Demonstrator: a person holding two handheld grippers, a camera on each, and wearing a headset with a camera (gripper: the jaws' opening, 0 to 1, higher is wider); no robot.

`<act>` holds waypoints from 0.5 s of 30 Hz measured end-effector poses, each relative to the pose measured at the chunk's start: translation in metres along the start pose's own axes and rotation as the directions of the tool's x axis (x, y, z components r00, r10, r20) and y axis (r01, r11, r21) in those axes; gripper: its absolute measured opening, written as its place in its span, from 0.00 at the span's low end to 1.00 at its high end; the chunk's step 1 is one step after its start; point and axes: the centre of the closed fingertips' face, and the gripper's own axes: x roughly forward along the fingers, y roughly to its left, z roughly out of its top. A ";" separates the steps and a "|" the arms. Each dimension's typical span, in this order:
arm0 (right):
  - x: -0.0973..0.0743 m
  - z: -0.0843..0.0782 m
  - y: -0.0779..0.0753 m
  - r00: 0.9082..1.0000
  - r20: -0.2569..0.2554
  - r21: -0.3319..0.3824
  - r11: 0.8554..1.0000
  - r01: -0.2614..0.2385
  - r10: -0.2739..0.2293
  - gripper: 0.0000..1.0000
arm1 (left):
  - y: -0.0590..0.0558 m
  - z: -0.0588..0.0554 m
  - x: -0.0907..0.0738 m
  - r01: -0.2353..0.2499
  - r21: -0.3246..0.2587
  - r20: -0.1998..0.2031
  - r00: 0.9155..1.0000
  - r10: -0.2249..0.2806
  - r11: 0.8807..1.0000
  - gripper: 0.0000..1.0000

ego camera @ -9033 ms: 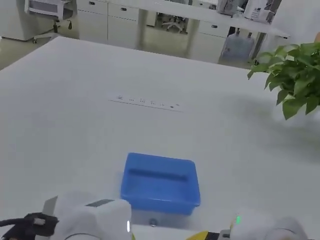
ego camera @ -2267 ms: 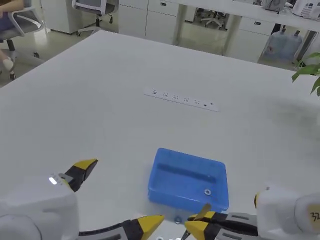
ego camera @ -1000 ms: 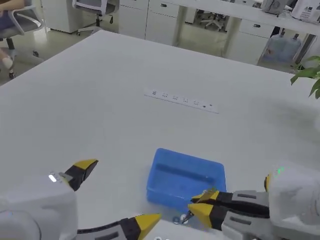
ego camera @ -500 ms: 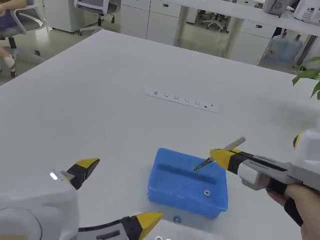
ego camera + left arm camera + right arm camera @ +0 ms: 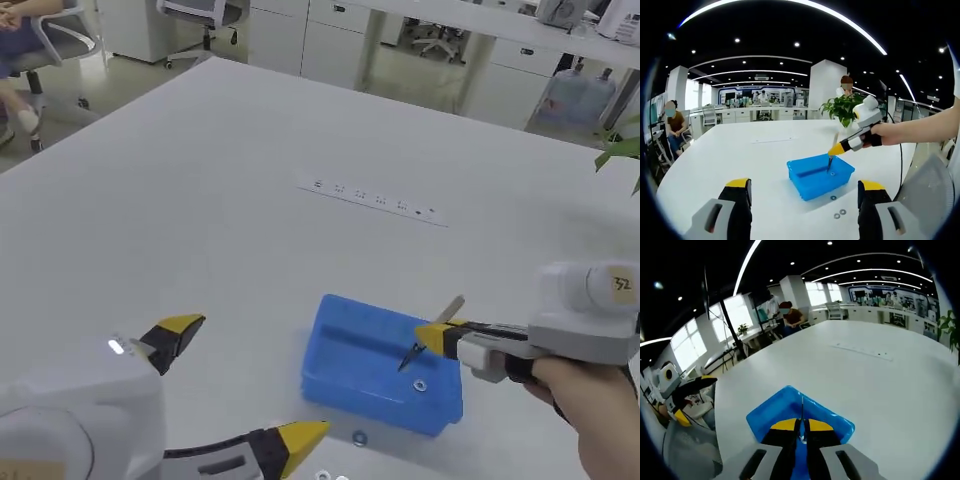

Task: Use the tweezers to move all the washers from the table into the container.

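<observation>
The table (image 5: 200,200) is big, white and flat. A blue container (image 5: 372,402) sits on its near side. One small washer (image 5: 359,437) lies on the table just in front of the container. Two more washers (image 5: 842,212) lie side by side a little nearer. Farther back, a thin row of plug holes (image 5: 372,200) is set in the top.

Tweezers (image 5: 411,358) point into blue container (image 5: 368,397); washers (image 5: 358,437) lie beside.

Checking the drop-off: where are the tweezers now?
In the head view, the tweezers sit in the right tool, tips down over the right side of the blue container, near a washer inside.
</observation>
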 end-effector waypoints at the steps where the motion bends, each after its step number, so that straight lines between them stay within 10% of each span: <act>1: 0.001 -0.002 0.000 1.000 -0.008 -0.001 1.000 0.001 -0.001 0.02 | 0.000 0.000 0.000 -0.001 0.000 -0.002 1.000 0.001 1.000 0.89; 15: 0.004 -0.012 -0.004 0.999 -0.048 -0.036 0.999 0.015 -0.017 0.02 | -0.002 0.001 0.000 0.007 -0.004 0.003 1.000 -0.007 1.000 0.90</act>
